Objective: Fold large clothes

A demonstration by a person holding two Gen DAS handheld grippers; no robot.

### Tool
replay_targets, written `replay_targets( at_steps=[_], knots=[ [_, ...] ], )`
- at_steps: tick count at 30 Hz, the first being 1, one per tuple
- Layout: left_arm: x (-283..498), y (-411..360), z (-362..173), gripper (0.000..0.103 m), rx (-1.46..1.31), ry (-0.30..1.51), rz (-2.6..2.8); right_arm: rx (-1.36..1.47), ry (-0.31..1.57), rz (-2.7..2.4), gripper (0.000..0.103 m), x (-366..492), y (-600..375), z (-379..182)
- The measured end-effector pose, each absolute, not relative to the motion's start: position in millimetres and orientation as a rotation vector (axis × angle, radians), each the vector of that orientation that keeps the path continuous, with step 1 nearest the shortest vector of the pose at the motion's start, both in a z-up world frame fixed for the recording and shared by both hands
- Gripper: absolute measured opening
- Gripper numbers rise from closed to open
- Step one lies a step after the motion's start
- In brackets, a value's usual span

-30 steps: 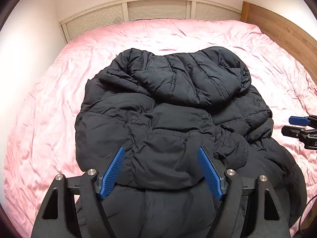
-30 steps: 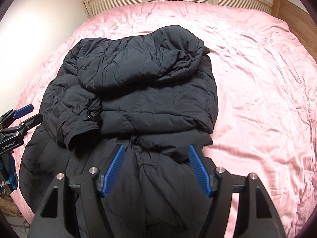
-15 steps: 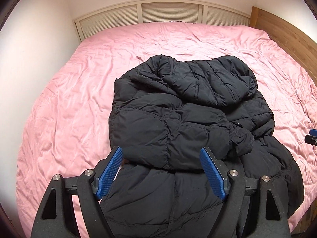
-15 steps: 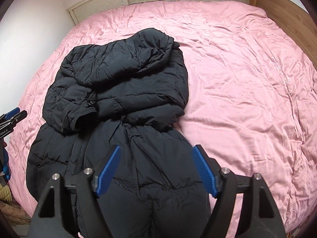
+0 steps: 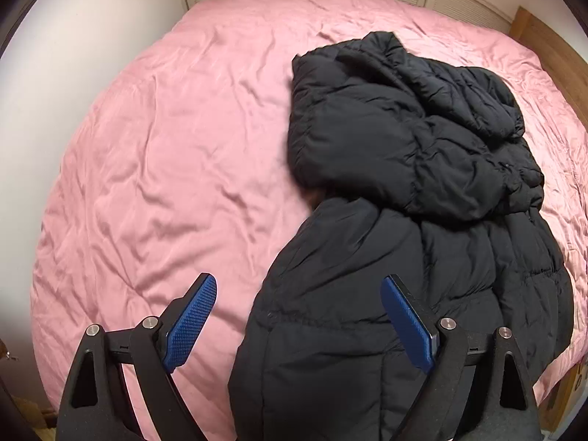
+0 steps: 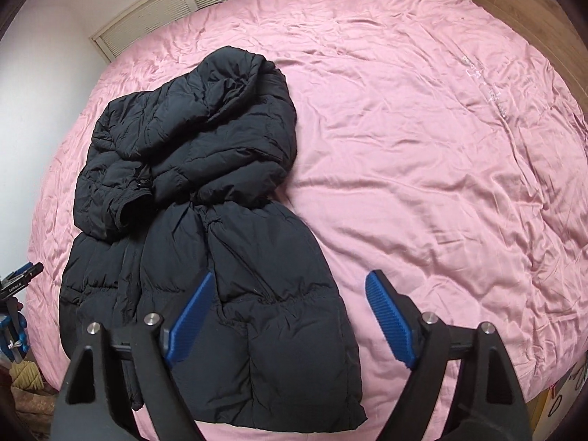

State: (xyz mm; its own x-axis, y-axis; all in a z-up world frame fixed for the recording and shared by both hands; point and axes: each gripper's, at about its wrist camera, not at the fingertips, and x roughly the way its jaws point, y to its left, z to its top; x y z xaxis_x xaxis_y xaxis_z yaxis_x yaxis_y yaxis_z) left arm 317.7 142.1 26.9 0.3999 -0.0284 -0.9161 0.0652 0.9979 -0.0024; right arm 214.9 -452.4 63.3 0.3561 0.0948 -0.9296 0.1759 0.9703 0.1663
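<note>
On the pink bed [image 5: 176, 154] lies the big black coat [image 5: 404, 220], with its sleeves tucked across the top so it makes one long strip, ready to be folded up. The left gripper [image 5: 297, 321] hangs over the coat's left bottom edge, and the right gripper [image 6: 288, 318] hangs over its right bottom edge. Both jaws are opening wide. Nothing is pinched; the coat lies below them.

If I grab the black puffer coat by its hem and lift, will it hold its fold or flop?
The black puffer coat looks soft and quilted, so it would likely sag and droop. Its smooth shell on the satiny pink bedcover may slide easily. The folded sleeves probably spring loose.
</note>
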Motion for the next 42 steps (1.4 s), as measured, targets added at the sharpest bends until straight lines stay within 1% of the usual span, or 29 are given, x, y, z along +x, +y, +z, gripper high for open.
replay_targets(
  at_steps=[4, 7, 11, 14, 18, 26, 33, 42],
  knots=[
    [308, 174, -1, 0.09, -0.028, 1.233, -0.042, 0.34, 1.289, -0.052, 0.086, 193, -469, 27],
    [301, 199, -22, 0.09, -0.118, 1.288, -0.053, 0.398, 1.386, -0.042, 0.086, 175, -480, -6],
    [288, 231, -39, 0.09, -0.185, 1.334, -0.02, 0.469, 1.455, -0.037, 0.086, 152, -489, -39],
    [277, 254, -47, 0.09, -0.246, 1.351, 0.014, 0.491, 1.485, -0.044, 0.086, 141, -493, -51],
    [268, 274, -51, 0.09, -0.317, 1.353, 0.04, 0.487, 1.497, -0.052, 0.086, 134, -497, -54],
    [264, 260, -63, 0.091, -0.415, 1.404, -0.093, 0.501, 1.481, -0.022, 0.087, 136, -506, -45],
    [258, 241, -89, 0.092, -0.497, 1.482, -0.231, 0.53, 1.536, 0.038, 0.087, 131, -501, -65],
    [255, 225, -107, 0.094, -0.499, 1.53, -0.254, 0.553, 1.576, 0.086, 0.088, 123, -499, -88]
  ],
)
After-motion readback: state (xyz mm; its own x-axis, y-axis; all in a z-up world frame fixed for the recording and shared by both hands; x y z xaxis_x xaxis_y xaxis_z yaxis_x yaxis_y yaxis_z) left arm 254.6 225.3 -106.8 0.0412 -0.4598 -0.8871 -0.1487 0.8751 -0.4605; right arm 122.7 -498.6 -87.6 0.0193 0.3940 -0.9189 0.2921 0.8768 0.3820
